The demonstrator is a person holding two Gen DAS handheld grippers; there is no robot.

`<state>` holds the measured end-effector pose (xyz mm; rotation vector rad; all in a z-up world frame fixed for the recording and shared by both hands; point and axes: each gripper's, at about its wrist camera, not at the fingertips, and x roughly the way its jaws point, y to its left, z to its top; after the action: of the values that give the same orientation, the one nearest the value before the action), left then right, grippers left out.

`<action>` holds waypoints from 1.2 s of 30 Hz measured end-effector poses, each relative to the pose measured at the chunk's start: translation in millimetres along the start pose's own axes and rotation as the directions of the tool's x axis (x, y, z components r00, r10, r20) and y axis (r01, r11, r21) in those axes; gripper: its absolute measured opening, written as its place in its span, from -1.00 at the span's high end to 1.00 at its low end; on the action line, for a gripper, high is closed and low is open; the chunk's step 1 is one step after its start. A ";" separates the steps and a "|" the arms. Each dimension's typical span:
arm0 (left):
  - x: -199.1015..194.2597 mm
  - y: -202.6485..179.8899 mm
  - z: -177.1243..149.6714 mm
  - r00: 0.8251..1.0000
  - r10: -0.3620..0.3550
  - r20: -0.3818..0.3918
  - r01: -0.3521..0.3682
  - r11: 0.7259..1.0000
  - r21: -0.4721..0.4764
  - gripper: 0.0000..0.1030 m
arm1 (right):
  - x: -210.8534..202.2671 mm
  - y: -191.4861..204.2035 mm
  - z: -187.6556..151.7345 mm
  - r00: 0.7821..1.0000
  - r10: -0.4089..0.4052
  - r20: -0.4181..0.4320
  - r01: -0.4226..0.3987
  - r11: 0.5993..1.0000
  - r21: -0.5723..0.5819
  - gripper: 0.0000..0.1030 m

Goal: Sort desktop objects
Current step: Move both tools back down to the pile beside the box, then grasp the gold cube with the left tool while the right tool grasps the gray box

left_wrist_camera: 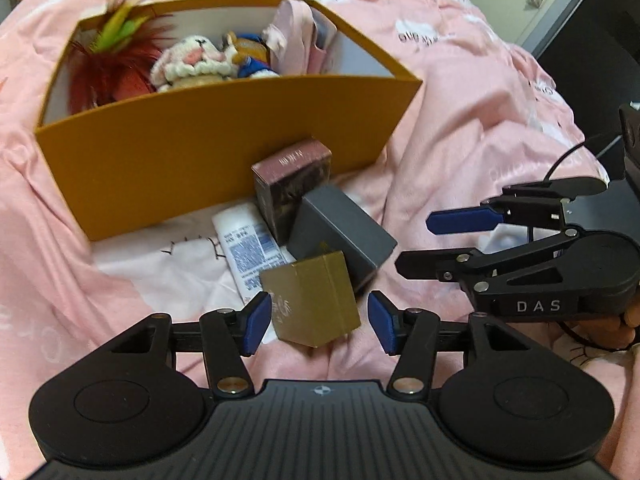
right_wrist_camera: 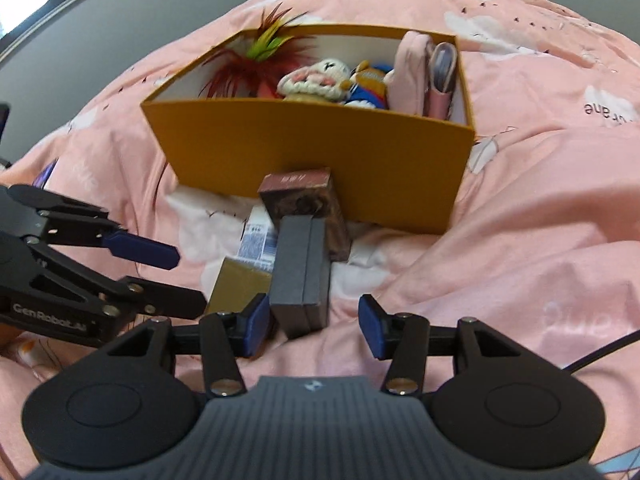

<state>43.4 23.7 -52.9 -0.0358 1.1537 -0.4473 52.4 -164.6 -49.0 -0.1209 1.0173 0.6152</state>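
Pink quilted bedspread [left_wrist_camera: 460,92], soft and rumpled, with white printed patches, fills the left wrist view; a dark cabinet edge is cut off top right. Orange cardboard box [left_wrist_camera: 224,148], matte with a white lining, sits open on the bed holding a red-and-green feathery plant [left_wrist_camera: 108,56], a crocheted white plush [left_wrist_camera: 192,62], a blue-and-yellow knit toy [left_wrist_camera: 252,58] and a pink fabric pouch [left_wrist_camera: 296,36]; the front wall hides their lower halves. Against that wall lies a small pile: brown printed carton [left_wrist_camera: 296,184] upright, grey matte box [left_wrist_camera: 344,232] leaning on it, white tube with a blue label [left_wrist_camera: 248,248] mostly buried, gold carton [left_wrist_camera: 316,300] tilted in front. Left claw [left_wrist_camera: 318,322] stands wide with the gold carton between its blue pads; the left pad is at the carton's edge, the right pad clear, and contact is hard to judge through blur. Right claw [left_wrist_camera: 416,244] enters side-on from the right, jaws apart and empty. Right wrist view: same bedspread [right_wrist_camera: 520,200], with a grey wall and window strip top left. Right claw [right_wrist_camera: 314,326] is partly open around the near end of the grey matte box [right_wrist_camera: 302,276], whose lid seam shows; the left pad is close against it, a gap at the right pad. The gold carton [right_wrist_camera: 236,288] is half hidden, the tube [right_wrist_camera: 258,244] only a sliver, the brown carton [right_wrist_camera: 304,200] behind. Left claw [right_wrist_camera: 180,276] pokes in from the left, jaws apart.
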 end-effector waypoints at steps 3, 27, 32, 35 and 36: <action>7.9 -7.7 -0.3 1.000 0.008 -0.018 -0.008 0.999 0.040 -0.23 | 1.9 2.7 1.4 1.000 -0.003 0.003 0.003 1.000 -0.021 -0.01; 45.5 -5.7 -2.1 0.993 0.080 -0.087 -0.074 0.995 0.066 -0.41 | 42.3 -27.9 22.4 0.992 0.075 -0.105 -0.064 0.992 0.108 0.13; 38.3 5.3 -5.9 0.994 0.085 -0.070 -0.086 0.996 -0.012 -0.39 | 44.4 -29.6 25.5 0.991 0.082 -0.107 -0.070 0.991 0.110 0.16; 38.8 18.4 -7.9 0.996 0.036 -0.080 -0.044 0.994 -0.104 -0.39 | 47.6 -26.6 28.6 0.990 0.092 -0.109 -0.081 0.991 0.102 0.17; 39.6 20.8 -7.5 0.996 0.017 -0.083 -0.028 0.990 -0.137 -0.39 | 48.2 -26.1 29.0 0.989 0.099 -0.110 -0.088 0.991 0.102 0.17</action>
<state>56.4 29.8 -95.9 -0.1259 1.2636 -0.3506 106.3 -155.0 -78.0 -0.0232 1.1677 0.6490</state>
